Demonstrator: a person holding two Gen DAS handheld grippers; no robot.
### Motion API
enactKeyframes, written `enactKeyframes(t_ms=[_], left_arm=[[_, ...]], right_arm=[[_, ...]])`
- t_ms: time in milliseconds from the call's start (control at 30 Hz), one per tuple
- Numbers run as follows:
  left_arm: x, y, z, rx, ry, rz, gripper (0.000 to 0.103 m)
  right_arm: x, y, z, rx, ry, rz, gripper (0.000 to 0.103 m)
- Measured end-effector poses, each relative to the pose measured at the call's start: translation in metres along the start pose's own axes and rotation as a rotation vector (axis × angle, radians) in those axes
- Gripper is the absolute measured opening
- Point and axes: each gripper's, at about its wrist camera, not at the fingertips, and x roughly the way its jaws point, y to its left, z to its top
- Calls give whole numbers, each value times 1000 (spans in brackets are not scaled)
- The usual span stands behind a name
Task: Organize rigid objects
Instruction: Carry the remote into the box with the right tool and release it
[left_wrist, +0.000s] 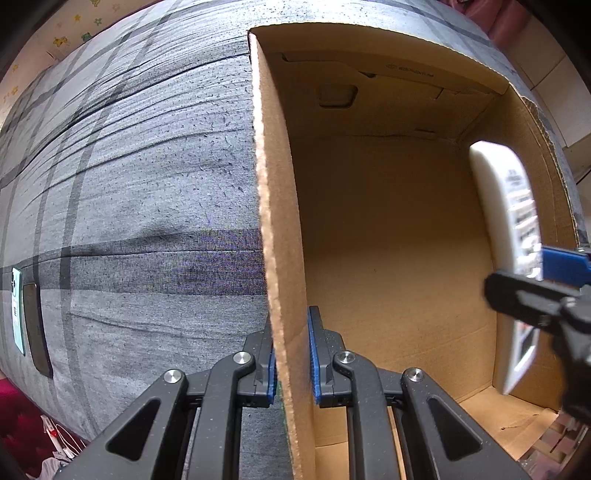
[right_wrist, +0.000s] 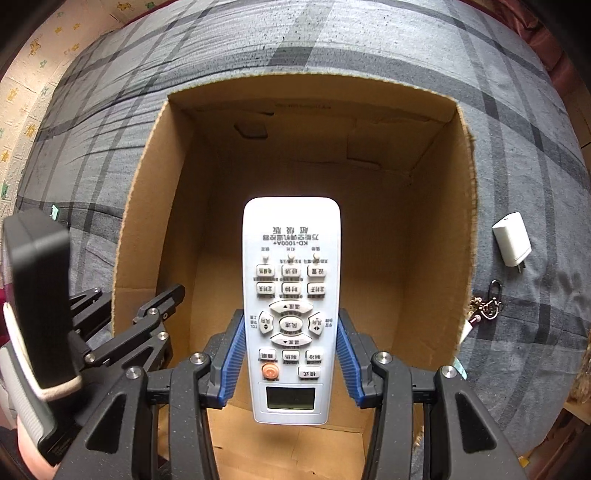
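An open brown cardboard box stands on a grey plaid bedsheet. My left gripper is shut on the box's left wall, one blue pad on each side of the cardboard. My right gripper is shut on a white remote control, holding it by its long edges over the box's inside, buttons facing the camera. In the left wrist view the remote hangs by the box's right wall with the right gripper on it. The box floor shows nothing lying in it.
A white plug charger and a bunch of keys lie on the sheet right of the box. A phone and a dark flat object lie far left. The bedsheet spreads around the box.
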Motion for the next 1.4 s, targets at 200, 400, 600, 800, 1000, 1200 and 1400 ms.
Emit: enactKeyframes(t_ms=[200,400,600,800,1000,1200,1400], left_arm=[[2,2,2,-4,4,-7,14],[0,3,3,0,0,-10,14],[1,3,3,-3,-1,-5,14],[0,-2,2,-14,5,-6,14],[-1,0,1,-11,4,-3,14],[1,0,1,-10,4,1,14],[1,-1,1,-8,6,4,14]], right_arm=[[26,-2,7,37,47,9,49],[45,-7,11,47,77,6,50],[62,-13,13,74,112,11,50],[67,-15,11,66,129,25,50],[57,-19,11,60,104,25,53],[42,-21,9,47,77,22,53],[30,-17,3,30,36,-9,59]])
